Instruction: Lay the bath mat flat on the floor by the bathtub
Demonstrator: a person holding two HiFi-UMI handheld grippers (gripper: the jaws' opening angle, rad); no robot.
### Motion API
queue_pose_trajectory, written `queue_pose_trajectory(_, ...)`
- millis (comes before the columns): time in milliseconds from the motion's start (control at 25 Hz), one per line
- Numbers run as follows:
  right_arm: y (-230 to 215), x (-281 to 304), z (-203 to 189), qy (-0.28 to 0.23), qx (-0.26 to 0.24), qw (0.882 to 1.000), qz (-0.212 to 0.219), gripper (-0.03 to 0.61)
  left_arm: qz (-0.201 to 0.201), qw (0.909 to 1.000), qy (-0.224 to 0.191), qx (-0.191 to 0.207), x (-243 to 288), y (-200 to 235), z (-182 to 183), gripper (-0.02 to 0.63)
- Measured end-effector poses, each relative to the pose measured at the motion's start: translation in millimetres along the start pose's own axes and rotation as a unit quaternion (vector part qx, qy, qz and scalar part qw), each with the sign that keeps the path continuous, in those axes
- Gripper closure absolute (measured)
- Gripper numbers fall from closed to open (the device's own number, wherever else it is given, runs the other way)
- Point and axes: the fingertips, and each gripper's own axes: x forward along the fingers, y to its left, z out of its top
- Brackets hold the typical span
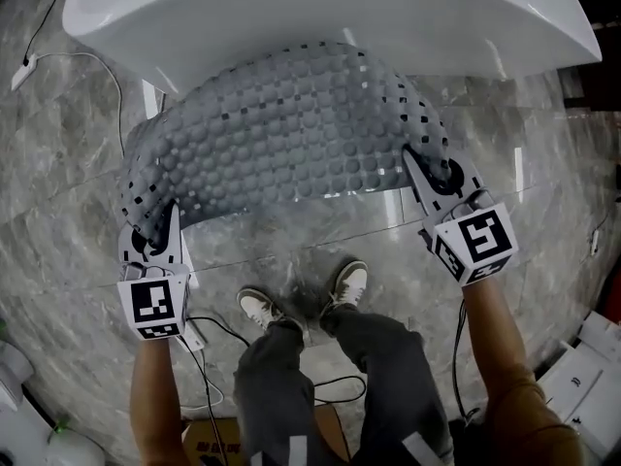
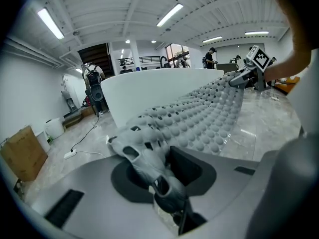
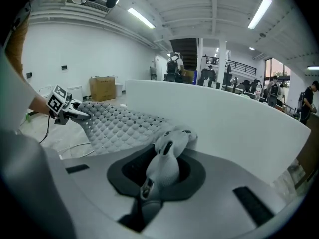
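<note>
Bath mat (image 1: 291,134) is up off the marble floor (image 1: 291,250) at its near edge, spread left to right in front of your shoes (image 1: 260,307), which stand on bare floor. You have one near corner in each gripper. The left gripper (image 1: 155,229) has its jaws drawn narrow and clamped on the bunched left corner. Its own view shows the rubbery grey folds squeezed between them. The right gripper (image 1: 429,171) is likewise closed tight on the right corner, a little farther from you than the left one.

Between the two grips the mat is opened to its full width but bows upward in an arch, bubble side up. Beyond that, its far edge runs toward the foot of the white bathtub (image 1: 330,17); I cannot tell whether that edge touches the floor.

So, as I judge it, the carrying, unfolding and lining-up beside the tub look done. What is left is lowering both corners evenly, letting the arch settle flat, and only then opening the jaws.
</note>
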Motion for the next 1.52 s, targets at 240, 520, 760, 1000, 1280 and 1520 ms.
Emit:
queue_pose_trajectory(240,4,31,-36,0.004,-0.006,1.000,0.007,0.523,-0.006,0.9997,0.006,0.021,27,-4,-32,0.514)
queue_pose_trajectory(520,-5,77,-98,-0.003,-0.028,0.999,0.021,0.523,-0.025,0.9979,-0.011,0.058,84,-19,-78,0.514)
queue_pose_trajectory(760,-3,124,-126,-0.020,-0.043,0.999,0.021,0.523,-0.026,0.9984,-0.016,0.048,125,-18,-115,0.514)
queue_pose_trajectory(1000,-1,139,-160,-0.030,-0.042,0.999,0.011,0.523,-0.031,0.9987,-0.018,0.035,144,-31,-151,0.514)
queue_pose_trajectory(1280,2,152,-201,-0.030,-0.042,0.999,0.004,0.524,-0.034,0.9982,-0.016,0.047,160,-46,-177,0.514)
queue_pose_trajectory(1520,10,150,-212,-0.020,-0.057,0.998,-0.001,0.523,-0.039,0.9986,-0.007,0.035,159,-53,-193,0.514)
